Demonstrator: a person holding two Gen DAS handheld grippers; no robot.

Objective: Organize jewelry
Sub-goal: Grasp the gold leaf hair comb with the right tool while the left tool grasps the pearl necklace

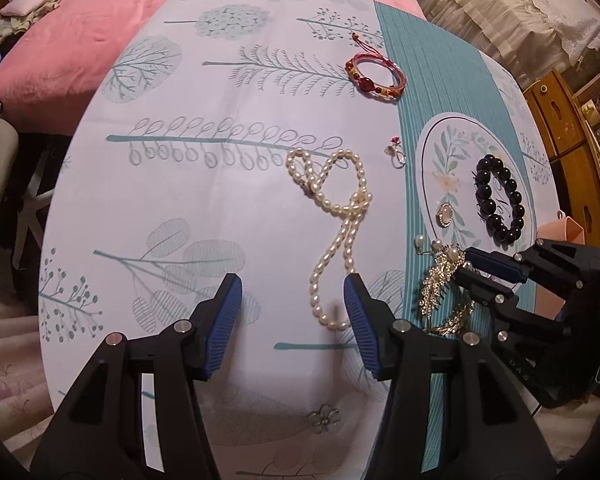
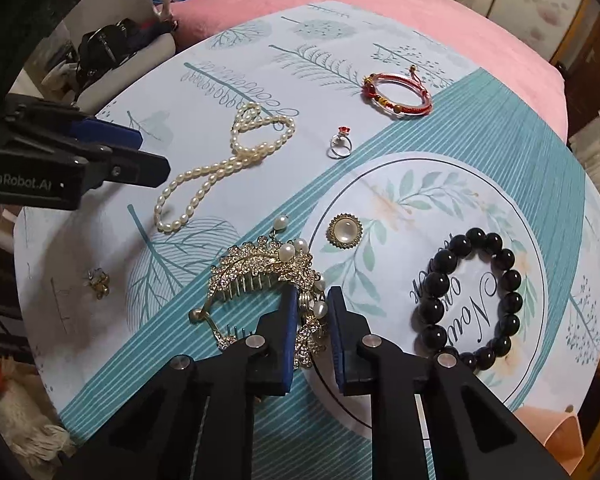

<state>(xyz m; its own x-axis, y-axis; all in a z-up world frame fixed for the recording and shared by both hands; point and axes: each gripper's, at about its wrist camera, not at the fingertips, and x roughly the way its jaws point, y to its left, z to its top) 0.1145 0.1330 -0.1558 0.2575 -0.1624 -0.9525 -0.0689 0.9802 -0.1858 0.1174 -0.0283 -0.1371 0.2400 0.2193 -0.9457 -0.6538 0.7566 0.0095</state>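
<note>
A gold rhinestone hair comb with pearls (image 2: 260, 276) lies on the teal stripe of the cloth. My right gripper (image 2: 312, 312) has its fingers narrowly apart around the comb's right end; it also shows in the left wrist view (image 1: 466, 266). My left gripper (image 1: 292, 300) is open and empty over the lower end of a pearl necklace (image 1: 340, 220), which also shows in the right wrist view (image 2: 220, 168). A black bead bracelet (image 2: 472, 300) and a round gold brooch (image 2: 345, 231) lie inside the white circle. A red bracelet (image 2: 396, 96), a red-stone ring (image 2: 339, 145) and a small gold flower piece (image 2: 99, 282) lie apart.
The patterned cloth (image 1: 180, 200) covers a small table beside a pink bed cover (image 1: 100, 20). A peach container (image 2: 548, 432) stands at the table's near right edge. A wooden cabinet (image 1: 568, 136) stands at the right. A chair with dark clothes (image 2: 112, 52) is at the far left.
</note>
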